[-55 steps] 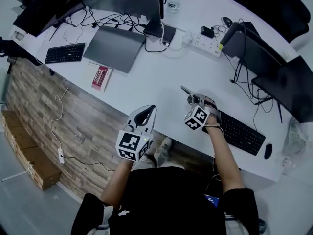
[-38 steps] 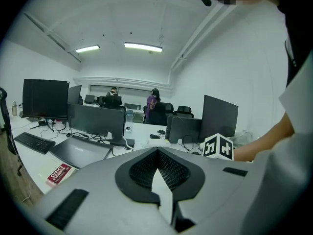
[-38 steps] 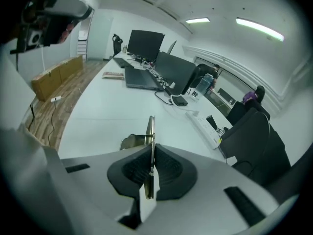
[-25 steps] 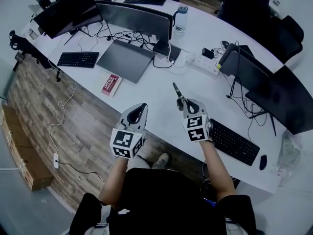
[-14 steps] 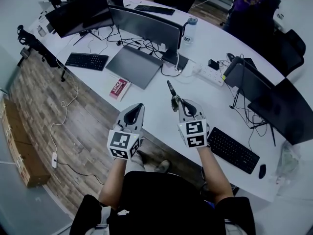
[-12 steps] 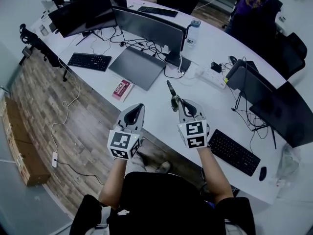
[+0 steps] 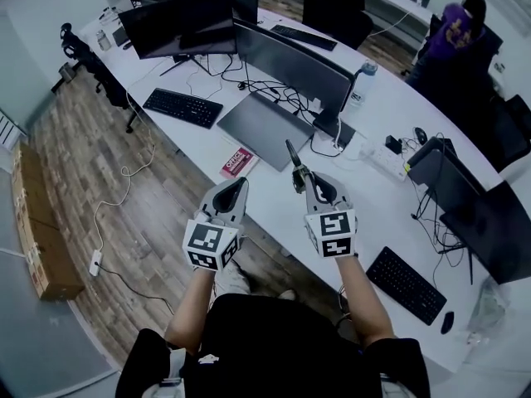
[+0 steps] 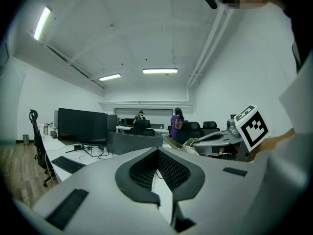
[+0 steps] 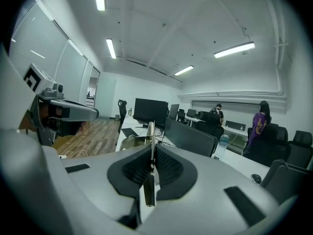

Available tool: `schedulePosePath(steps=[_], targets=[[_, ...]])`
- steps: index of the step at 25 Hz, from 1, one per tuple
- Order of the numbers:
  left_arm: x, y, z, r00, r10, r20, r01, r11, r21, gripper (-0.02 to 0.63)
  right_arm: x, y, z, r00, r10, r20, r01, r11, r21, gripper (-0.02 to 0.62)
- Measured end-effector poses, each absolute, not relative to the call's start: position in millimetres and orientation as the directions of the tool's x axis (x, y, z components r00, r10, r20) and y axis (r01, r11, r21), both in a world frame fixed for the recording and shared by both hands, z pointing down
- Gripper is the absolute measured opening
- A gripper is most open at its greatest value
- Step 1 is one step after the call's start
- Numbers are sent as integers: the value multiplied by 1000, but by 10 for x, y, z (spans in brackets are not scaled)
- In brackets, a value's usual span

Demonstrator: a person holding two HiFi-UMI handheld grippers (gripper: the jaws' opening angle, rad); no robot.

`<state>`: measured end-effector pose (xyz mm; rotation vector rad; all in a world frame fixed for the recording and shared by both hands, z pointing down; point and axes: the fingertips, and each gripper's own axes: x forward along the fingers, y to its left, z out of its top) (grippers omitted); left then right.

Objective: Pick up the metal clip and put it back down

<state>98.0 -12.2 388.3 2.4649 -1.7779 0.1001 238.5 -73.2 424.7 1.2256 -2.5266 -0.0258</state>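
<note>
Head view, live: both grippers are hanging side by side near the front edge of the white desk (image 7: pixel 373 206), well clear of the surface. R gripper (image 7: pixel 299 178) is pinching the metal clip (image 7: pixel 289 151), jaws squeezed right down on it. The clip is sticking out past the tips, up in the air, pointing twd the base of the big monitor (image 7: pixel 290 56). Right gripper view is confirming it: dark pads are pressing on both sides of the thin strip, which is standing edge-on & upright btwn them. L gripper (image 7: pixel 241 182) is riding just beside, apart from the R one, not touching the clip. Left gripper view is showing its tips meeting w/ nothing btwn them, so closed & empty. On the desk beyond: a closed grey laptop (image 7: pixel 261 127) is lying flat, a red book (image 7: pixel 237 162) is sitting near the desk edge, and a black kbd (image 7: pixel 182 106) is lying further left. A water bottle (image 7: pixel 358 89) is standing behind the monitor, and a 2nd kbd (image 7: pixel 405 284) is off to the right. Far back, a person in a purple top (image 7: pixel 452 36) is standing by the chairs.
</note>
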Motion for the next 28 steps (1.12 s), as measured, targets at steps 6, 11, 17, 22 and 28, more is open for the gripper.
schedulePosePath(steps=[6,11,17,22,28], targets=[[461,-239,3754,271,-959,86,-962,-269,35,9,1856,-884,4061,-617,-747,247,-737,659,149,25],[93,-352,3692,245,-967,71,-969,-243,36,9,1448,-1037,4016,-636,-732,244,-719,677,157,25],[-382,-399,3655,215,-974,68,-977,-213,33,9,935,-1128,3983,-665,-707,241,-688,705,169,25],[-816,-409,3594,191,-980,63,-981,-190,30,9,504,-1188,3898,-682,-695,229,-676,718,165,25],[-1275,-422,3570,177,-983,50,-984,-176,25,9,-21,-1234,3861,-707,-673,218,-655,739,159,25]])
